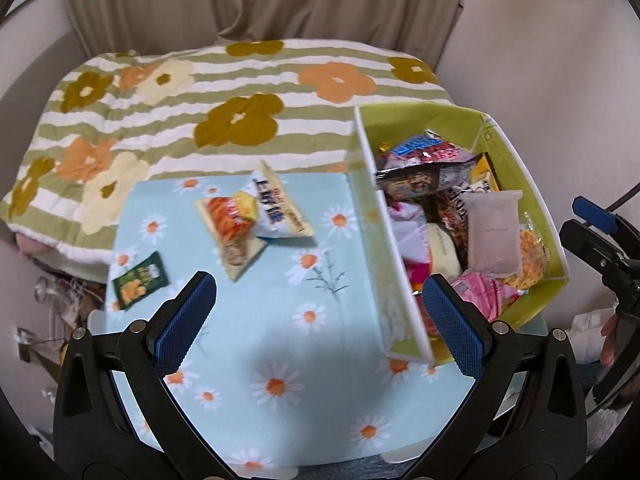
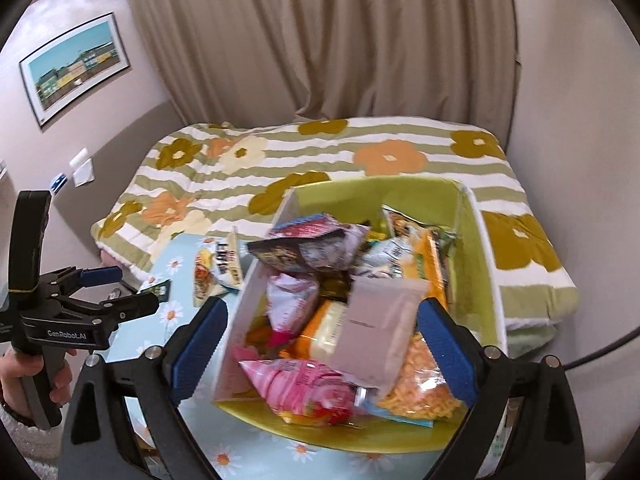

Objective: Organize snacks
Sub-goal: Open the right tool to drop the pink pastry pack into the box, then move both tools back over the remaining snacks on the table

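Note:
A green box (image 1: 516, 152) with white outer walls stands on the blue daisy cloth (image 1: 280, 340) and holds several snack bags. A pale pink pouch (image 2: 380, 320) lies on top of them, beside a pink bag (image 2: 304, 384) and an orange snack bag (image 2: 424, 384). My right gripper (image 2: 324, 312) hovers open over the box, its pads touching nothing. My left gripper (image 1: 320, 292) is open over the cloth, left of the box. Beyond it lie a blue-white chip bag (image 1: 276, 208), an orange packet (image 1: 232, 224) and a small green packet (image 1: 140, 280).
A striped flower blanket (image 1: 240, 92) covers a bed behind the cloth, with a beige curtain (image 2: 320, 40) and walls around it. The right gripper (image 1: 576, 220) shows at the right edge of the left wrist view. A hand (image 2: 20, 368) holds the left gripper (image 2: 132, 290).

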Demonstrator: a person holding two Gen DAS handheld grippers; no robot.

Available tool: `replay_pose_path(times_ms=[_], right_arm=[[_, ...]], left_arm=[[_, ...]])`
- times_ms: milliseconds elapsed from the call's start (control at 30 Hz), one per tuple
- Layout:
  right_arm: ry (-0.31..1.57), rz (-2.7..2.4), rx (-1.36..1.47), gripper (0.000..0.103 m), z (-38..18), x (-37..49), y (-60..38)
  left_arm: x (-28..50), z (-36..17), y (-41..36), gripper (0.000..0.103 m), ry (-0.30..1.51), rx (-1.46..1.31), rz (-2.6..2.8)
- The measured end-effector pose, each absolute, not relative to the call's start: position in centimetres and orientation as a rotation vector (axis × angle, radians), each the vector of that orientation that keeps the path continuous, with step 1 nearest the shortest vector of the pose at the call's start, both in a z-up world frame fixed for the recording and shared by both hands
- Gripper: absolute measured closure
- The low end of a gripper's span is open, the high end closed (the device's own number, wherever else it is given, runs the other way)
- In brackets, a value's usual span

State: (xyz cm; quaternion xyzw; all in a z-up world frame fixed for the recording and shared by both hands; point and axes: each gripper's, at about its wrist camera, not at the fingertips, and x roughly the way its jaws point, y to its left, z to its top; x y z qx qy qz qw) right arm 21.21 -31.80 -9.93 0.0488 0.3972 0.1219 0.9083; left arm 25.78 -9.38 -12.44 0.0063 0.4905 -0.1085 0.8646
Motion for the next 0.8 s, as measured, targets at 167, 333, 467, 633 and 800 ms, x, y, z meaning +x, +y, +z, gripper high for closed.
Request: replay_pose_path(times_ms=[167,333,467,633,800], right_arm=[[0.806,0.294,0.074,0.008,-9.4,21.5,-28.8],[0.814,0.320,0.043,0.008,-9.2,22.3,-24.7],[0.814,0.314,0.050,0.008,-9.3,23.4,-21.2],[0.857,0.293,0.064,0.008,-10.7,25.4,-15.7],[0.888,0.225,0.092,0.008,-13.0,26.9,-11.5]], left_arm=[[25.2,-12.0,-6.9,0.001,1.012,0.006,-0.201],[25.4,-12.3,-2.5,0.001,0.998,-0.008,-0.188],[26.4,-13.1,1.7,0.001,1.015,-0.003,-0.201],[28.3,-14.5,7.4,0.001,1.030,0.048,-0.247],[30.8,-17.1,11.2,0.001,1.076,0.140,-0.333]])
